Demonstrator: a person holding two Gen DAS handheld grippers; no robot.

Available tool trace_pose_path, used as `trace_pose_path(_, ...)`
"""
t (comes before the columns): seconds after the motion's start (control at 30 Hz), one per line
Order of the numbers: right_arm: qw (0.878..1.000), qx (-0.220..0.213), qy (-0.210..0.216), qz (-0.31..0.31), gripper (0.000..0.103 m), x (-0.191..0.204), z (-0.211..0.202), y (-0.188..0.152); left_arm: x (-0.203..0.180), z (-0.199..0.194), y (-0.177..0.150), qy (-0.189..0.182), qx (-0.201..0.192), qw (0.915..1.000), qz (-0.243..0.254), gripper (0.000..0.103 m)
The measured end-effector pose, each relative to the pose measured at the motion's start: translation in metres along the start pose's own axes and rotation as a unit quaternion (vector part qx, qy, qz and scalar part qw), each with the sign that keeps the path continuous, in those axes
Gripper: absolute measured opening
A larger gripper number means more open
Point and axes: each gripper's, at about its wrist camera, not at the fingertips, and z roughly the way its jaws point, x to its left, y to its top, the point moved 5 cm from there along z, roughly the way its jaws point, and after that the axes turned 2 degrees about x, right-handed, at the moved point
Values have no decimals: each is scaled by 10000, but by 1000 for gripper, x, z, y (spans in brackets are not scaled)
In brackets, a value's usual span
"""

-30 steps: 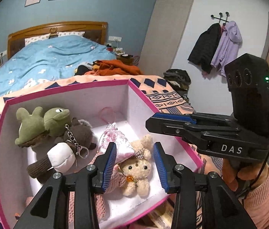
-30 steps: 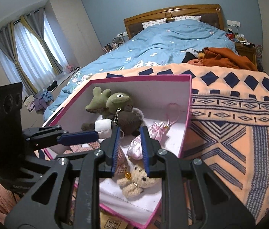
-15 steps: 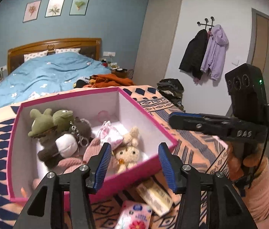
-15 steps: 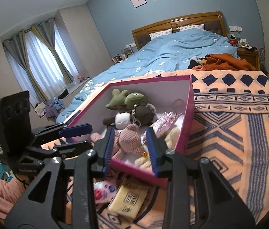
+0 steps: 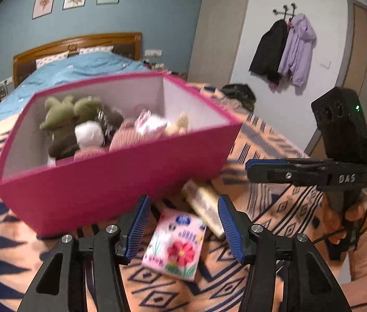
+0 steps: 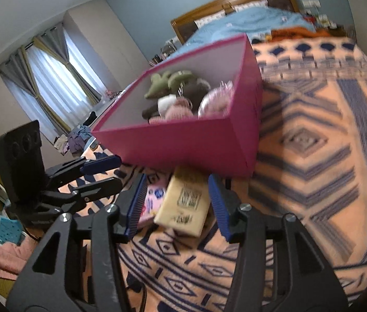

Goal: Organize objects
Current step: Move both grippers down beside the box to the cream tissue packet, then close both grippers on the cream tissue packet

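A pink box (image 5: 105,182) (image 6: 183,143) stands on the patterned blanket and holds several plush toys (image 5: 79,119) (image 6: 175,91). In front of it lie a pink flowered tissue pack (image 5: 175,247) (image 6: 153,200) and a pale yellow pack (image 5: 207,205) (image 6: 186,202). My left gripper (image 5: 183,199) (image 6: 100,174) hovers open over the pink pack, touching nothing. My right gripper (image 6: 177,178) (image 5: 251,166) has its jaws opening; the yellow pack lies between its fingers, and the pads do not press on it.
The orange and navy blanket (image 6: 313,130) spreads to the right of the box. Behind are a bed with a blue cover (image 5: 79,67), coats on wall hooks (image 5: 287,52) and curtains (image 6: 53,78). A person's hand in a pink sleeve (image 5: 365,234) holds the right gripper.
Both grippers have drawn back out of the box and sunk toward the packs in front of it. The right jaws went from shut to open; the left jaws widened.
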Motion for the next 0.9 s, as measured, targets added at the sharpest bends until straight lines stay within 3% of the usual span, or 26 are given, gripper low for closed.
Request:
trace_pose_path(0.37, 9980, 454, -20, 437, 57, -19, 30, -29, 5, 25, -36, 192, 594, 9980, -45, 57)
trace_pose_path(0.57, 9973, 538, 21, 490, 57, -20, 39, -33, 6, 27, -41, 357, 627, 9974, -2, 61)
trace_pose_path(0.67, 9972, 556, 40, 496, 57, -19, 40, -34, 12, 26, -40, 655, 590, 9961, -56, 63)
trace_pose_path(0.9, 9973, 567, 73, 458, 57, -14, 41, -34, 34, 18, -36, 1031, 511, 9925, -422, 61)
